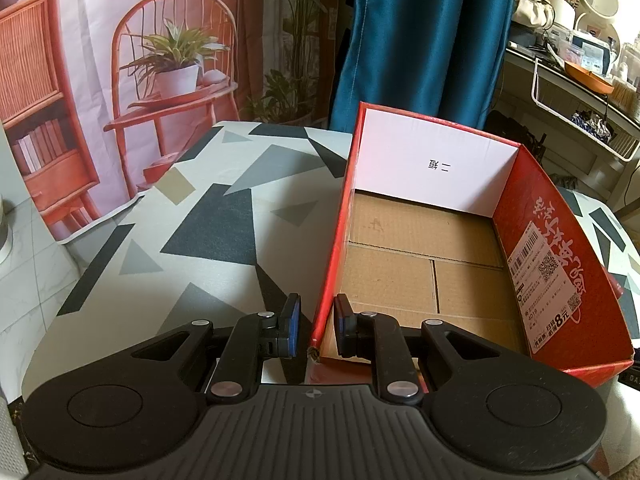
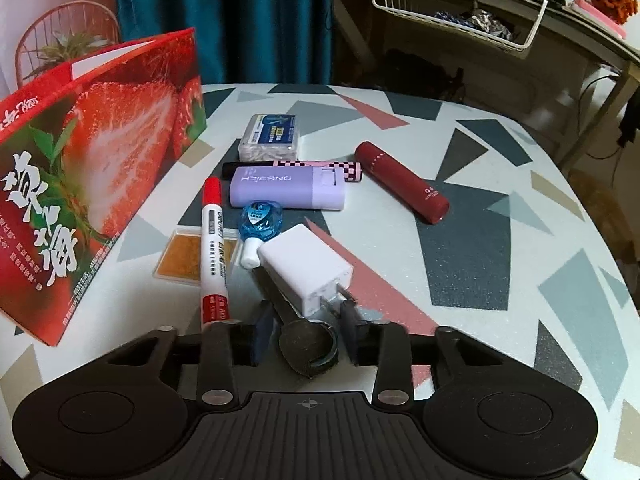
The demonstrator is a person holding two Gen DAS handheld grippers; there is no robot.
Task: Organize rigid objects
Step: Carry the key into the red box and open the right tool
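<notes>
The left tongs [image 1: 316, 326] pinch the red box [image 1: 560, 280] wall to steady it on the surface [image 2: 460, 248], while the right tongs [image 2: 306, 330] straddle, unclamped, a dark wrench [image 2: 306, 346] beside the white charger [image 2: 306, 270].

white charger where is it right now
In the right wrist view the white charger lies on the table just ahead of the right gripper, prongs toward it, right of the red marker and touching the blue correction tape.

teal curtain [image 1: 420, 40], wire basket [image 2: 460, 12], printed backdrop [image 1: 140, 60]
</notes>
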